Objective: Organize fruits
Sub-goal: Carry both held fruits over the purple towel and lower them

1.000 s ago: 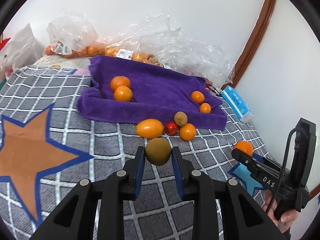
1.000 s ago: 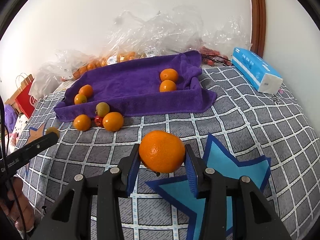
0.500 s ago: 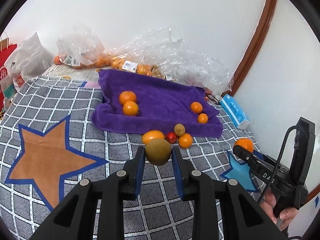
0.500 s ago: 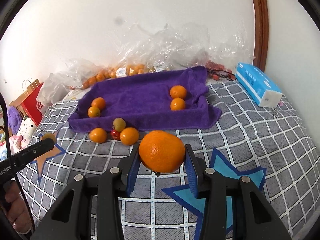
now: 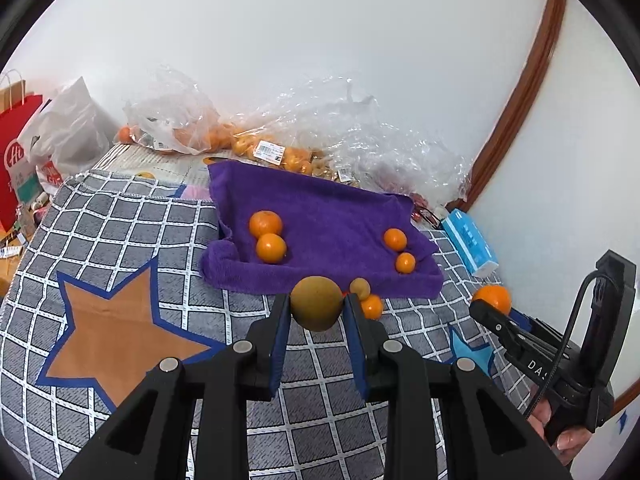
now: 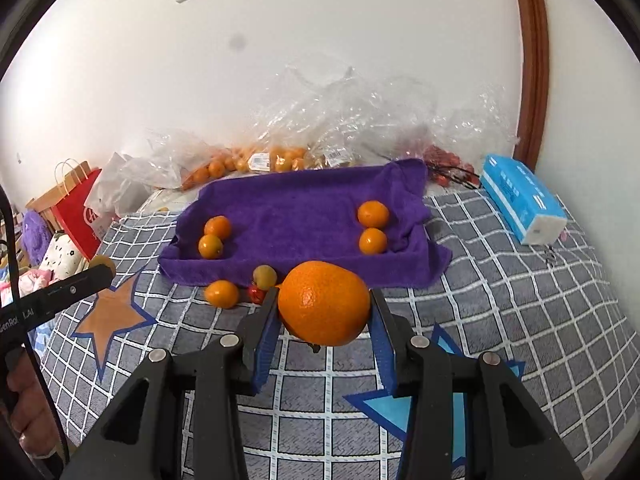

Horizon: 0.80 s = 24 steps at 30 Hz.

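My left gripper (image 5: 316, 310) is shut on a brown-green kiwi (image 5: 316, 303), held above the checked blanket. My right gripper (image 6: 324, 312) is shut on a large orange (image 6: 324, 303), also lifted off the blanket; it shows at the right of the left wrist view as well, orange (image 5: 493, 298) at its tip. Ahead lies a purple towel (image 6: 296, 208) with two oranges on its left side (image 6: 214, 237) and two on its right (image 6: 373, 227). Loose fruit lies at the towel's front edge: a small orange (image 6: 221, 293), a small kiwi (image 6: 264, 277) and a red fruit (image 6: 256, 294).
Clear plastic bags (image 6: 344, 120) with several oranges lie against the wall behind the towel. A blue tissue pack (image 6: 522, 198) sits at the right. A red paper bag (image 6: 78, 212) and a white bag (image 5: 66, 128) stand at the left. The blanket bears orange and blue stars.
Both grippers rose with their fruit, so the towel and blanket look farther away and more of the room shows. The yellow-orange fruit near the towel's edge is now hidden behind the kiwi.
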Each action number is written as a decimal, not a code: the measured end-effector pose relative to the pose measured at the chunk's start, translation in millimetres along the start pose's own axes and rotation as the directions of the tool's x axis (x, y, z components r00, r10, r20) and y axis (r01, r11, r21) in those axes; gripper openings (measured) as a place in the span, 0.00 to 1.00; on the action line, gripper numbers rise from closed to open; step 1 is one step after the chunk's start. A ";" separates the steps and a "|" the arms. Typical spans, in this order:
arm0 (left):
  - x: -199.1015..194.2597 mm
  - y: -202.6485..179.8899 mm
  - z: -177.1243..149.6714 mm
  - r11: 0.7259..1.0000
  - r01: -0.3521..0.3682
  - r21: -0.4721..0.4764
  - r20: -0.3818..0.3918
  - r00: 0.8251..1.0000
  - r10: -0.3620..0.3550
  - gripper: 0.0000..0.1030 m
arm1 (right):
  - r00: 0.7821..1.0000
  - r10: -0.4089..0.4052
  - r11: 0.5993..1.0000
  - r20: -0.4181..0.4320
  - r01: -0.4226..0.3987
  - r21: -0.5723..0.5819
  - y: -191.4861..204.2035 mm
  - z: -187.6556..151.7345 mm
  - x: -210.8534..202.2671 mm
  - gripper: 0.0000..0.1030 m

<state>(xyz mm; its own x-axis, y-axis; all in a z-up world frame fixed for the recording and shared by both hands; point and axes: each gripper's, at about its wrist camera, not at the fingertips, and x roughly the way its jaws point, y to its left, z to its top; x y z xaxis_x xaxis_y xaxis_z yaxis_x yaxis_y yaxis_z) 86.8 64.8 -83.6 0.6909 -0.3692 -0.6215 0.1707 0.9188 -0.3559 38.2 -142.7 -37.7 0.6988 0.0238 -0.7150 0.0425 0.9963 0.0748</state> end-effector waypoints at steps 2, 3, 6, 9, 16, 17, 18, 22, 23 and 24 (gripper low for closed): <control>-0.2 2.2 3.2 1.000 -0.002 -0.008 0.000 1.000 0.002 0.25 | 1.000 0.004 1.000 -0.005 -0.004 -0.005 1.1 4.3 1.7 0.41; 0.9 3.2 5.4 1.000 -0.008 -0.012 -0.006 1.000 0.007 0.25 | 1.000 0.001 1.000 -0.008 -0.001 -0.006 1.5 6.7 2.8 0.41; 3.4 5.2 11.5 1.000 -0.010 -0.021 -0.019 1.000 0.009 0.25 | 1.000 0.003 1.000 -0.008 -0.003 0.000 1.4 13.6 4.7 0.41; 2.9 5.6 18.5 1.000 -0.014 -0.024 -0.013 1.000 0.013 0.25 | 1.000 0.004 1.000 -0.001 -0.004 0.007 0.6 21.6 4.7 0.41; 3.8 6.9 34.6 0.999 -0.023 -0.031 -0.004 1.000 0.023 0.25 | 1.000 0.000 1.000 -0.004 0.000 0.005 0.7 37.4 11.5 0.41; 4.5 7.3 37.5 0.999 -0.022 -0.033 -0.004 1.000 0.021 0.25 | 1.000 0.004 1.000 -0.004 -0.004 0.012 -0.1 39.0 13.3 0.41; 4.9 7.3 39.2 0.999 -0.022 -0.033 -0.004 1.000 0.021 0.25 | 1.000 0.013 1.000 -0.009 -0.012 0.018 -0.7 40.5 15.9 0.41; 9.1 7.2 49.1 0.999 -0.033 -0.035 -0.002 0.999 0.033 0.25 | 1.000 0.017 1.000 -0.023 -0.017 0.012 -0.6 47.2 27.0 0.41; 10.7 7.1 51.8 0.999 -0.035 -0.037 -0.004 0.999 0.035 0.25 | 0.999 0.019 1.000 -0.026 -0.018 0.011 -0.3 49.4 29.7 0.41; 12.2 7.4 54.3 0.999 -0.036 -0.039 -0.003 0.999 0.036 0.25 | 0.999 0.020 1.000 -0.028 -0.020 0.011 -0.1 51.5 32.1 0.41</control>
<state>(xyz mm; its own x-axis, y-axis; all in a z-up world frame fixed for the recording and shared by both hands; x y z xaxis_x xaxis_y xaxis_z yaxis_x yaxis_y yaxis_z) 134.6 74.7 -55.9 0.6946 -0.3366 -0.6358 0.1182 0.9252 -0.3607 97.4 -146.3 -24.8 0.6795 0.0465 -0.7322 0.0361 0.9947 0.0966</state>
